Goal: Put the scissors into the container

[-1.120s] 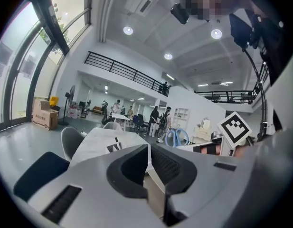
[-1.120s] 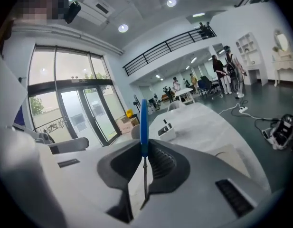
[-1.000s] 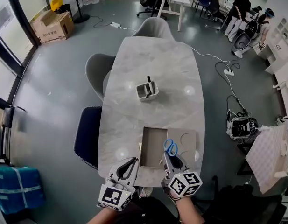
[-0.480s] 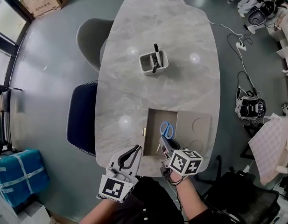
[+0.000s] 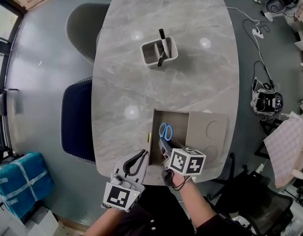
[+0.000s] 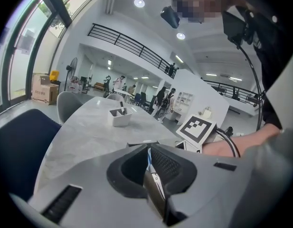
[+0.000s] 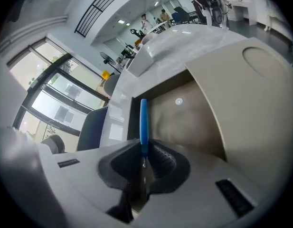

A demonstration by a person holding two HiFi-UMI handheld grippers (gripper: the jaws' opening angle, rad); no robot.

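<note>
My right gripper [image 7: 143,151] was clamped on the scissors [image 7: 144,120] by the blades, with the blue handles sticking out just past the jaw tips. The scissors sat over the open brown box [image 5: 179,132] at the near edge of the table [image 5: 190,82]. Their long axis ran in line with the jaws, handles pointing away from me toward the white container [image 5: 152,53], well apart. My left gripper [image 5: 140,157] was pressed together, empty, beside the box.
</note>
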